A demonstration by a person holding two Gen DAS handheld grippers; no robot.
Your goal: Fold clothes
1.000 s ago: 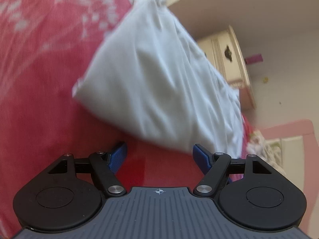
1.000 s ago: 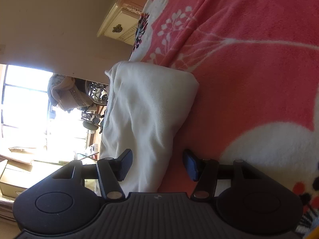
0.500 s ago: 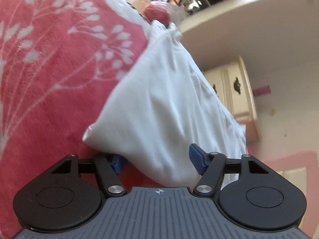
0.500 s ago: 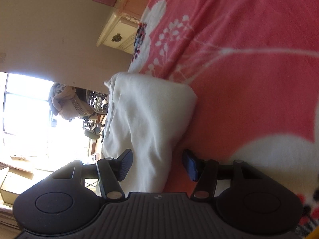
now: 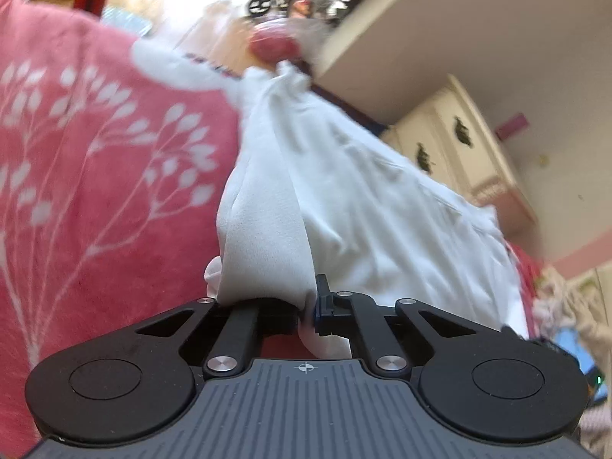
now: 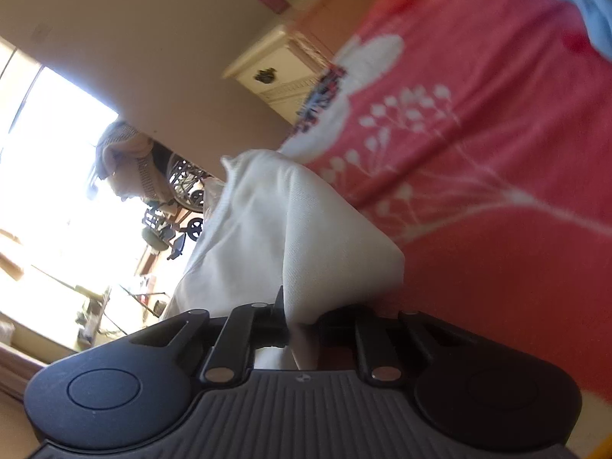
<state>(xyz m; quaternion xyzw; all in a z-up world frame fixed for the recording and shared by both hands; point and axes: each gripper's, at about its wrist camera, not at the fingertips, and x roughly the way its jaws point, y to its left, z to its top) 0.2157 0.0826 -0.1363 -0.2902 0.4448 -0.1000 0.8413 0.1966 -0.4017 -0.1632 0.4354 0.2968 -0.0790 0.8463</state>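
A white garment (image 5: 363,206) lies bunched on the red flowered blanket (image 5: 95,191) of a bed. My left gripper (image 5: 310,306) is shut on a fold at its near edge, and the cloth rises from the jaws in a ridge. In the right wrist view the same white garment (image 6: 290,229) stands up in a peak over the blanket (image 6: 497,248). My right gripper (image 6: 302,317) has its jaws closing, with a pinch of the cloth pressed between them. The fingertips of both grippers are mostly hidden by fabric.
A cream nightstand (image 5: 459,153) (image 6: 279,72) stands by the wall beyond the bed. Wheeled gear (image 6: 187,183) sits near a bright window. Loose clothes (image 5: 566,298) lie at the bed's right side, and a blue cloth (image 6: 585,0) at the far corner.
Both grippers went from open beside the garment to closed on its near edge. The cloth has lifted into folds, and both views have tilted and risen a little.
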